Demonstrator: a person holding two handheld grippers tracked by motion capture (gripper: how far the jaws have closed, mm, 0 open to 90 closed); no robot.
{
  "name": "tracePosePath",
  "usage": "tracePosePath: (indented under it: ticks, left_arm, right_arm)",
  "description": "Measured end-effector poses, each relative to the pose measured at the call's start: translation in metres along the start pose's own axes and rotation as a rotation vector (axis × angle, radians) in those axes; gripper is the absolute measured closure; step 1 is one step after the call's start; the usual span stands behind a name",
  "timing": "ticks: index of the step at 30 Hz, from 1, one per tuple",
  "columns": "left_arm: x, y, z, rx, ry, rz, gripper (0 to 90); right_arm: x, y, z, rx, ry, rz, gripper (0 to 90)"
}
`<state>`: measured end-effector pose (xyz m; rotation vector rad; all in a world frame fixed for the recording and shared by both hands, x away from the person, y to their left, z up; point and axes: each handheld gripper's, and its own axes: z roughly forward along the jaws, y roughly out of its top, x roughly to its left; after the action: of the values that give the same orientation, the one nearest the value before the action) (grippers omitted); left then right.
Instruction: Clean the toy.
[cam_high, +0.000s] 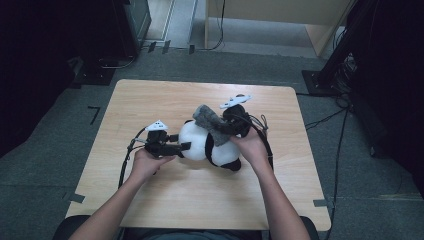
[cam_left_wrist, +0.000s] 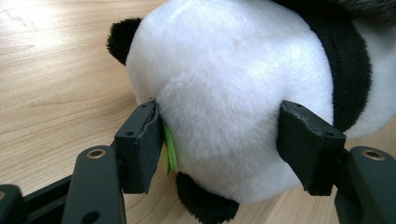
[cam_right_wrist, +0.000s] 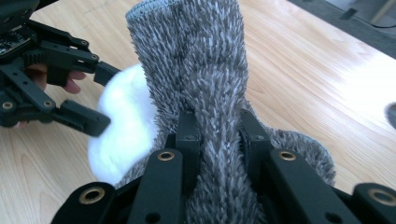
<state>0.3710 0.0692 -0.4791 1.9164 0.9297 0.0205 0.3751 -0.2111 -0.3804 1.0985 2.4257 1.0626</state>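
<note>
Table (cam_high: 150, 200): a pale wooden top with rounded corners, grain running along it, standing on grey carpet (cam_high: 370, 190).
On the table: a black-and-white toy panda (cam_high: 207, 145) lies near the middle of the top, its white body and one black foot resting on the wood.
Tape: short grey strips (cam_high: 74, 198) on the carpet near the two near corners of the table.
Rest of the top: bare wood.
</note>
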Motion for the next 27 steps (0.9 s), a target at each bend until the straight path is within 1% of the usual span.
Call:
tracePosePath:
  ticks: [4,9,10,16,18,19,22,23,26,27]
  left_arm:
    - [0.000,0.000,0.000,-0.002,-0.004,-0.005,34.1]
    - [0.001,0.001,0.000,-0.002,-0.011,-0.007,33.8]
    - [0.001,0.001,0.000,-0.002,-0.011,-0.007,33.8]
    - [0.001,0.002,0.000,-0.003,-0.018,-0.006,33.6]
    - [0.002,0.002,0.000,-0.008,-0.021,-0.008,33.6]
    - [0.002,0.002,0.000,-0.009,-0.023,-0.009,33.6]
    - [0.001,0.002,0.001,-0.008,-0.020,-0.007,33.6]
    - [0.002,0.002,0.001,-0.007,-0.020,-0.005,33.6]
    - [0.001,0.002,0.000,-0.004,-0.019,-0.007,33.5]
    - [0.001,0.002,0.000,-0.005,-0.018,-0.007,33.4]
  right_arm:
    - [-0.008,-0.012,-0.018,-0.013,-0.032,0.025,74.7]
    - [-0.020,-0.030,-0.035,-0.032,-0.040,0.087,74.6]
    - [-0.023,-0.033,-0.038,-0.038,-0.048,0.101,74.6]
    - [-0.034,-0.045,-0.048,-0.038,-0.071,0.148,74.6]
    - [-0.037,-0.048,-0.048,-0.040,-0.076,0.154,74.7]
    - [-0.038,-0.050,-0.049,-0.031,-0.088,0.160,74.7]
    - [-0.042,-0.051,-0.054,-0.036,-0.106,0.185,75.0]
    - [-0.042,-0.050,-0.057,-0.050,-0.109,0.185,75.1]
    - [-0.036,-0.040,-0.066,-0.102,-0.104,0.172,75.1]
    - [-0.033,-0.035,-0.068,-0.116,-0.097,0.157,75.1]
